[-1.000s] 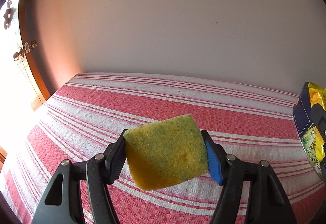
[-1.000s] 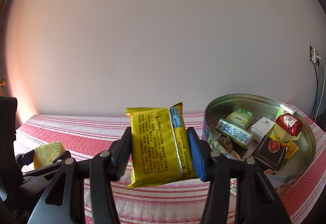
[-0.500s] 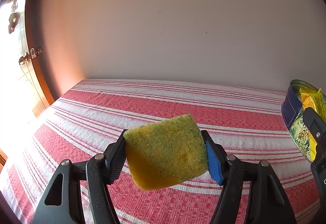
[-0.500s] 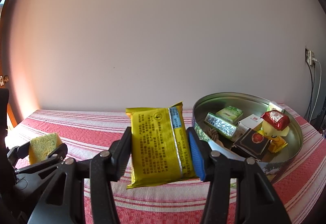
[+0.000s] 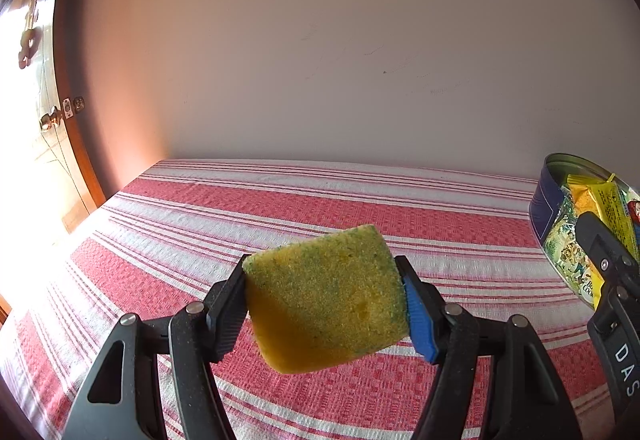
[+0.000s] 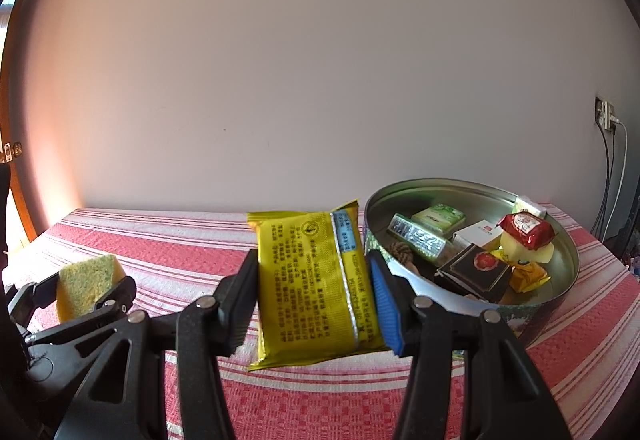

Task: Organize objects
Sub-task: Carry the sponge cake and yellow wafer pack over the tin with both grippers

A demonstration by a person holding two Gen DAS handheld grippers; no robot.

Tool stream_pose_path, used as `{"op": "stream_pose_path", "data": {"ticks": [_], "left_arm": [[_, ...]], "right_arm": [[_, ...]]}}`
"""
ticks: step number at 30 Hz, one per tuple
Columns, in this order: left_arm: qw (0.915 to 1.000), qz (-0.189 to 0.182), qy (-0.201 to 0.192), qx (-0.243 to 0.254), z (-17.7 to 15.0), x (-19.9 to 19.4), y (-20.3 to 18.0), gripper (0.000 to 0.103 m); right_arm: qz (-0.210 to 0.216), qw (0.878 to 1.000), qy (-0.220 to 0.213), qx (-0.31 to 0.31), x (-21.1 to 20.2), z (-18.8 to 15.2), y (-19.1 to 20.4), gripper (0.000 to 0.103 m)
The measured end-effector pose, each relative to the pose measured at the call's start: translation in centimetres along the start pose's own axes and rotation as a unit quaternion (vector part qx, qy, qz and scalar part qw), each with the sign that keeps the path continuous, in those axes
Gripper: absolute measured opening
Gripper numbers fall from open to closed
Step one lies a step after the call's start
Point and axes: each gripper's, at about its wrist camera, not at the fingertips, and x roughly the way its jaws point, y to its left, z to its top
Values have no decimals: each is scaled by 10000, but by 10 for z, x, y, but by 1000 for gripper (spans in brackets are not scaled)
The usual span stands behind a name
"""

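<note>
My left gripper (image 5: 324, 304) is shut on a yellow sponge (image 5: 326, 300) with a green scouring face, held above the striped cloth. In the right wrist view the same sponge (image 6: 86, 280) shows at the far left in the left gripper (image 6: 80, 288). My right gripper (image 6: 312, 288) is shut on a yellow snack packet (image 6: 312, 284), upright, just left of a round metal tin (image 6: 532, 312). The tin holds several small packets and boxes. In the left wrist view the tin (image 5: 548, 207) sits at the right edge, partly hidden by the right gripper's fingers (image 5: 600, 244).
A red and white striped cloth (image 5: 280, 207) covers the table up to a plain wall. A wooden door with a brass knob (image 5: 50, 119) stands at the left. A wall socket with cables (image 6: 606, 115) is at the far right.
Both views have shifted: the tin has come further into the left wrist view and has moved left and nearer in the right wrist view. Both grips are unchanged.
</note>
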Motion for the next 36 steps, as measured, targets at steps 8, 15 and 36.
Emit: {"op": "stream_pose_path", "data": {"ticks": [8, 15, 36], "left_arm": [[10000, -81, 31, -19, -5, 0, -5, 69], [9998, -198, 68, 26, -9, -10, -29, 69], [9981, -611, 76, 25, -7, -17, -83, 69]], "right_arm": [[-3, 10000, 48, -53, -4, -3, -18, 53], [-109, 9999, 0, -27, -8, -2, -37, 53], [-402, 9970, -540, -388, -30, 6, -72, 53]]}}
